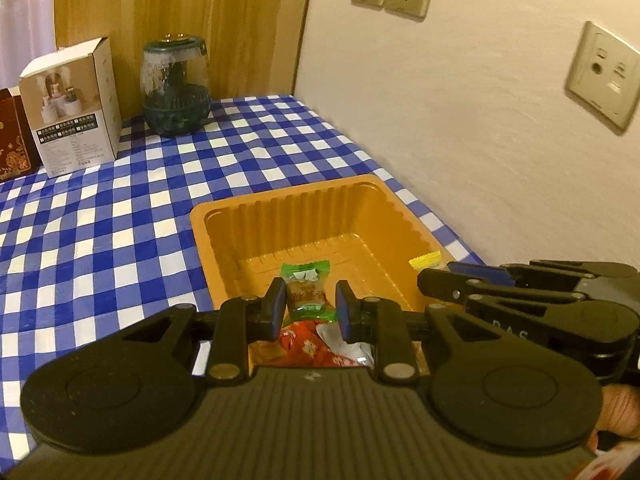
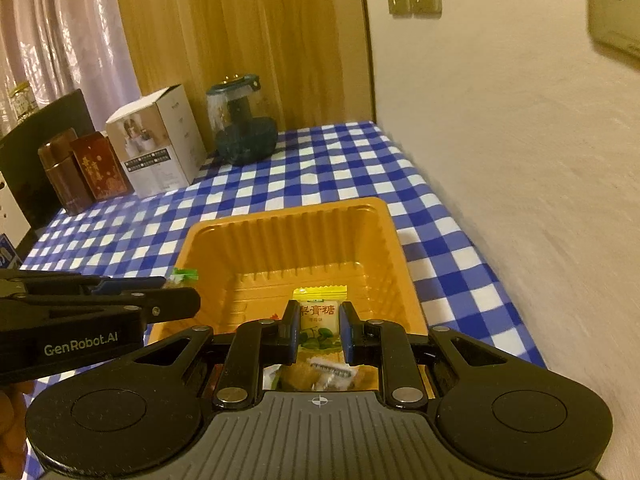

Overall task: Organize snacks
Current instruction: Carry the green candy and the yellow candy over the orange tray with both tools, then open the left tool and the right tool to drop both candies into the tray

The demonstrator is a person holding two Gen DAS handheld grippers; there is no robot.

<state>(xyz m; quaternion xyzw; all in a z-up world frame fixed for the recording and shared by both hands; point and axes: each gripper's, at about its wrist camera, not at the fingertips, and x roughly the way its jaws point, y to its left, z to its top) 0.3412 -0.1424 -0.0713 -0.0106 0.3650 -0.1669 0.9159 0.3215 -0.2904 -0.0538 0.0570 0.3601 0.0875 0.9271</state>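
Over the orange tray (image 1: 280, 216), the left gripper (image 1: 307, 304) pinches a green candy (image 1: 306, 290); at three o'clock, the right gripper (image 2: 319, 330) pinches a yellow candy (image 2: 320, 312), apparently.

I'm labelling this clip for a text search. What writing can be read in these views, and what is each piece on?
"GenRobot.AI": side of the left tool, seen in the right wrist view.
"果膏糖", first character partly hidden: the yellow candy held in the right tool.
Green candy in the left tool: print too blurred to read.
White box: small print, unreadable.
Red box: gold characters, too small to read.
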